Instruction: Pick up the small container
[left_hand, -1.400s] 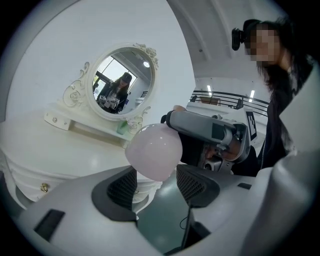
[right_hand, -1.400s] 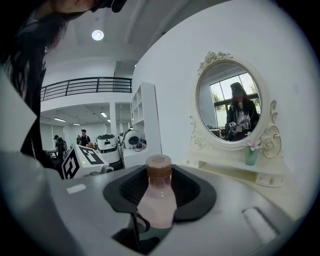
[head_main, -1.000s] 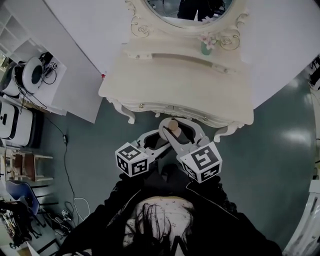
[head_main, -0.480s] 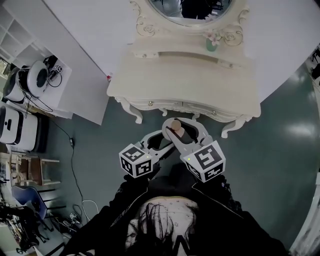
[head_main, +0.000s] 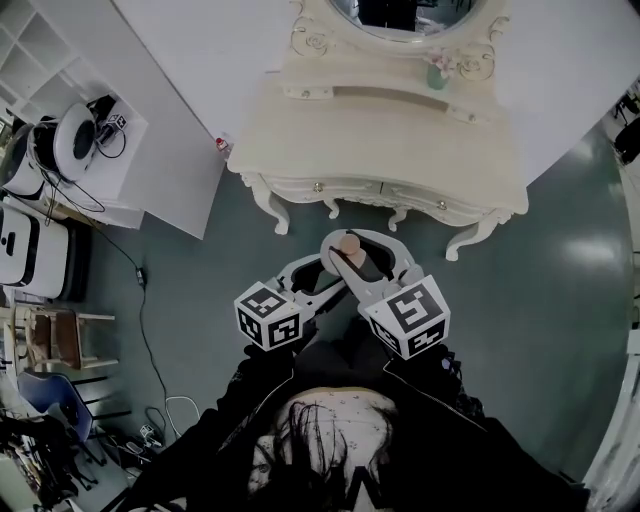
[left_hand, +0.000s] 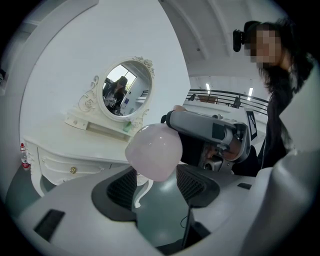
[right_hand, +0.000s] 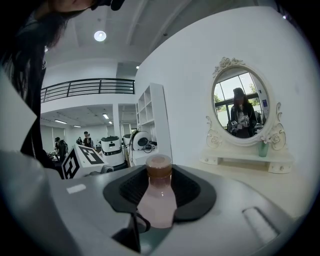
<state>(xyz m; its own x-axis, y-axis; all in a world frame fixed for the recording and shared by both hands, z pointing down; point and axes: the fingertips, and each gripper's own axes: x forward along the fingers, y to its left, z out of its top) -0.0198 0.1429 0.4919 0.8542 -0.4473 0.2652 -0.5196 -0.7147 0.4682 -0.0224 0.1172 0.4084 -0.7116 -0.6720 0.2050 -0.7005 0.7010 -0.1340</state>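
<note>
The small container is a pale pink bottle with a brown cap, held in the air in front of the person and off the dressing table. My right gripper is shut on it. In the right gripper view the bottle stands upright between the black pads, cap on top. My left gripper sits close at the left, its tips pointing at the bottle. In the left gripper view the bottle's rounded base hangs just above the gap between the spread pads, and the jaws stand open.
An ornate white dressing table with an oval mirror stands ahead, a small green vase on its shelf. White shelving with machines is at the left. A cable runs over the grey-green floor.
Both grippers and the bottle keep the same pose. The dressing table has slid up and to the right in the head view.
</note>
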